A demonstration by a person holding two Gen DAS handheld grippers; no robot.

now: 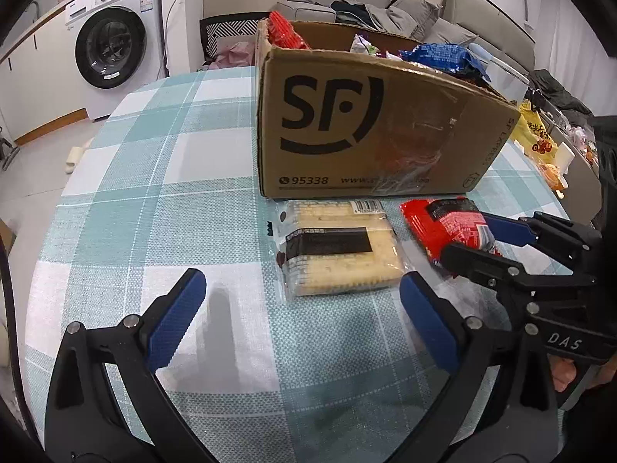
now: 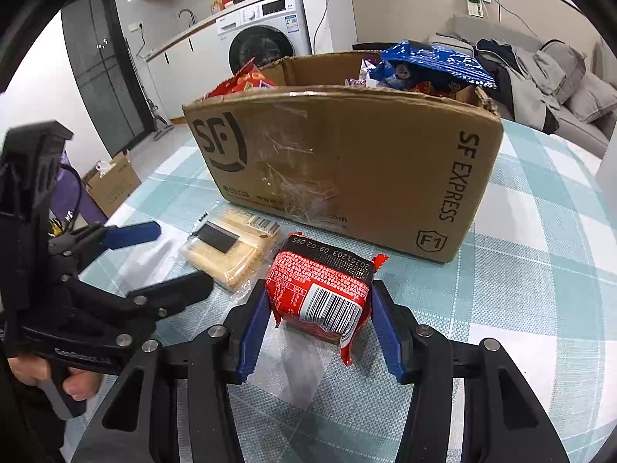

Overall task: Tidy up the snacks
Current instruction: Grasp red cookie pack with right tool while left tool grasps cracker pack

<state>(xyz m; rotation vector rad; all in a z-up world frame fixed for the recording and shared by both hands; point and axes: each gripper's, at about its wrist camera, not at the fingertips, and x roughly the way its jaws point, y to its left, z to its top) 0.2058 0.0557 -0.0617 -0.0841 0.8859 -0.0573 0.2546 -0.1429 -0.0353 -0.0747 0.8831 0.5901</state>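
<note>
A brown SF cardboard box (image 1: 370, 123) holding several snack packs stands on the checked table; it also shows in the right wrist view (image 2: 347, 162). In front of it lie a clear pack of pale crackers (image 1: 339, 254) (image 2: 231, 254) and a red snack pack (image 1: 447, 227) (image 2: 324, 297). My right gripper (image 2: 318, 320) is shut on the red snack pack, which rests on the table; it shows in the left wrist view (image 1: 474, 239). My left gripper (image 1: 300, 301) is open and empty, just before the crackers; it shows in the right wrist view (image 2: 169, 258).
The checked tablecloth (image 1: 154, 200) covers the table. A washing machine (image 1: 112, 46) stands at the back left, a sofa with clothes (image 1: 405, 11) behind the box. More snack bags (image 1: 540, 142) lie at the right. A small cardboard box (image 2: 112, 185) sits on the floor.
</note>
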